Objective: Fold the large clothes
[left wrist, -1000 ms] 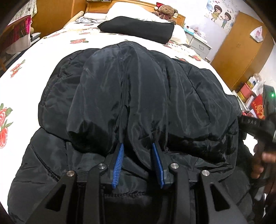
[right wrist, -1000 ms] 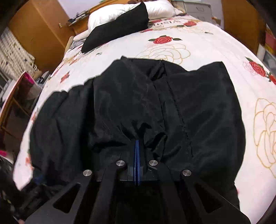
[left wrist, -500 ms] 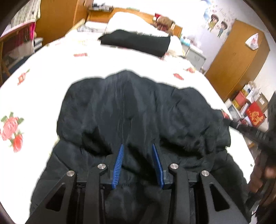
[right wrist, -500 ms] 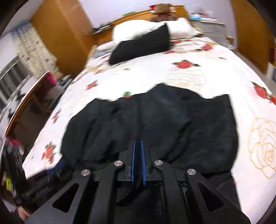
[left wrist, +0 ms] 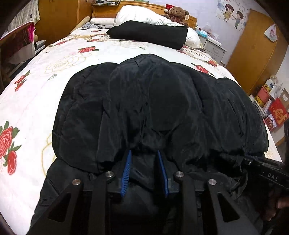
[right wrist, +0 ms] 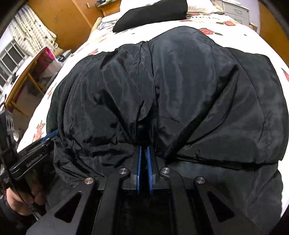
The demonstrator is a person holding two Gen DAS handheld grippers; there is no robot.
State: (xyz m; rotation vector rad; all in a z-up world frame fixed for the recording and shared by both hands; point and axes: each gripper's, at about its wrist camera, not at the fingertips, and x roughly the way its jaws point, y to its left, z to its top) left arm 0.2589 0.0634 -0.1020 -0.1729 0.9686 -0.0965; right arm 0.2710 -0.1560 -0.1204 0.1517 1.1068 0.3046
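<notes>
A large black puffer jacket [left wrist: 153, 101] lies on the flowered bedspread [left wrist: 75, 59], its near part folded back over itself. It fills the right wrist view [right wrist: 171, 86] too. My left gripper [left wrist: 144, 153] has its blue pads apart with a thick bunch of jacket fabric between them. My right gripper [right wrist: 143, 150] is nearly closed, pinching the folded jacket edge. The right gripper's body shows at the left wrist view's right edge [left wrist: 267, 173]. The left gripper's body shows at the right wrist view's left edge [right wrist: 32, 159].
A black pillow [left wrist: 150, 34], white pillows and a teddy bear [left wrist: 177, 13] lie at the bed's head. A wooden wardrobe [left wrist: 252, 52] and boxes [left wrist: 271, 108] stand right of the bed. A wooden table [right wrist: 23, 79] stands on the bed's left.
Both grippers carried the jacket edge back and down toward me; the folded layer now lies lower over the jacket. The right pads have parted slightly.
</notes>
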